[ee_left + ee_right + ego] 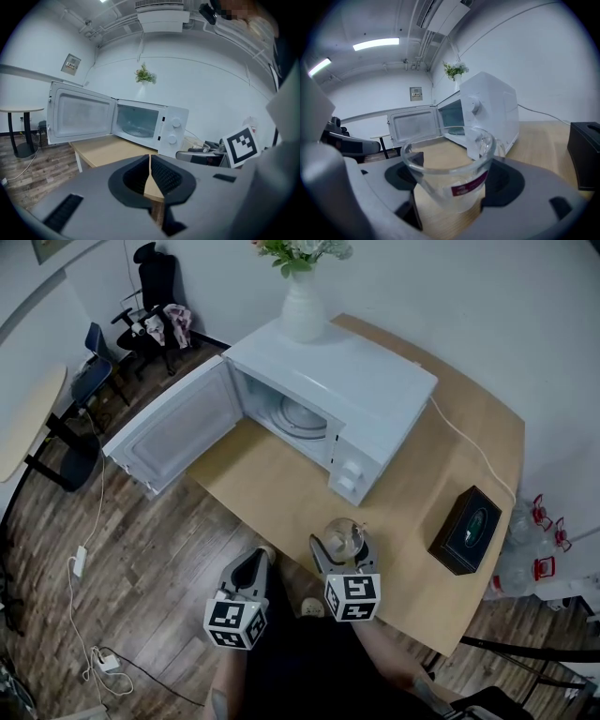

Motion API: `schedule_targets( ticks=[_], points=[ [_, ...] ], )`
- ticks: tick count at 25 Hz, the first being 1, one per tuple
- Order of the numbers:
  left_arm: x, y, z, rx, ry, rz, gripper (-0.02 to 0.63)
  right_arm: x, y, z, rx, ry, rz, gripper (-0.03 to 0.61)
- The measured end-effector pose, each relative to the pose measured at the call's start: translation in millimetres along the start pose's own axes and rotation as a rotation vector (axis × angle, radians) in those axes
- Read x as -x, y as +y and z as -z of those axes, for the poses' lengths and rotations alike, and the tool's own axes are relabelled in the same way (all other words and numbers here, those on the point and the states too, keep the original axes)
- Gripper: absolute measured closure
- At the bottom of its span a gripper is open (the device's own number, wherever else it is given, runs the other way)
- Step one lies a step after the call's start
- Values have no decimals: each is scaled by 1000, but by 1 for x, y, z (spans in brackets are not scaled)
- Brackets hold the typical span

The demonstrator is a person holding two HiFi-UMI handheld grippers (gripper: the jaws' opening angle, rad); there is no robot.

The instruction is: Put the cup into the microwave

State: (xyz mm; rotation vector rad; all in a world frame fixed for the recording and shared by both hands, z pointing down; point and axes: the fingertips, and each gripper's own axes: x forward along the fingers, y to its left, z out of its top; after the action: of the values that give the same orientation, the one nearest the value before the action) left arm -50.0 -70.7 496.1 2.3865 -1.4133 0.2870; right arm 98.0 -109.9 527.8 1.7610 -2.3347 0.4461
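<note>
Right gripper view: the right tool [449, 180] is clenched on the cup [451, 169], one jaw against each side of its wall. The cup is clear glass, upright and open at the top, and carries a dark red label on the wall facing the camera. Whether its base rests on the tabletop [536, 140] cannot be determined.

Head view: the right tool [342, 551] and the cup [343, 537] are over the tabletop [281, 491] close to its near edge, in front of the control-panel corner of the microwave [361, 395] and apart from it. The marker cube [352, 597] sits at the rear of this tool.

Left gripper view: the left tool [150, 169] is clenched, jaw tips touching, with nothing between them. In the head view the left tool [253, 570] is just outside the near edge of the tabletop, above the wooden floor [141, 587], beside the right tool and not touching it.

The microwave stands toward the far edge of the tabletop. Its door [173, 427] is swung fully open and overhangs the left edge. The cavity is exposed and the glass turntable [302, 416] lies inside it. A white vase [303, 310] with flowers stands on top of the microwave at its far corner. A black box [466, 529] rests near the right edge of the tabletop, well apart from the cup. A white cable [469, 442] runs from the microwave toward the right edge.
</note>
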Motion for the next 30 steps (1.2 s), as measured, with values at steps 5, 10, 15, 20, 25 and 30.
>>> schedule_targets(
  ticks=[5,10,15,20,25,30],
  points=[
    [-16,28,-11,-15,1,12,600,-17,13,-11,29,-13,-3,216],
    [-34,61,-28,-7,15,16,600,-40,24,-23,2,3,9,216],
    [-55,84,-42,-24,32,42,601,-67,33,-35,-4,16,16,216],
    [-75,105,-52,-47,50,58,600,-88,45,-50,-30,8,19,216],
    [-95,125,-60,-39,61,78,600,-110,46,-58,-43,14,43,216],
    [-118,143,-66,-33,74,101,601,-134,47,-63,-51,23,66,216]
  ],
)
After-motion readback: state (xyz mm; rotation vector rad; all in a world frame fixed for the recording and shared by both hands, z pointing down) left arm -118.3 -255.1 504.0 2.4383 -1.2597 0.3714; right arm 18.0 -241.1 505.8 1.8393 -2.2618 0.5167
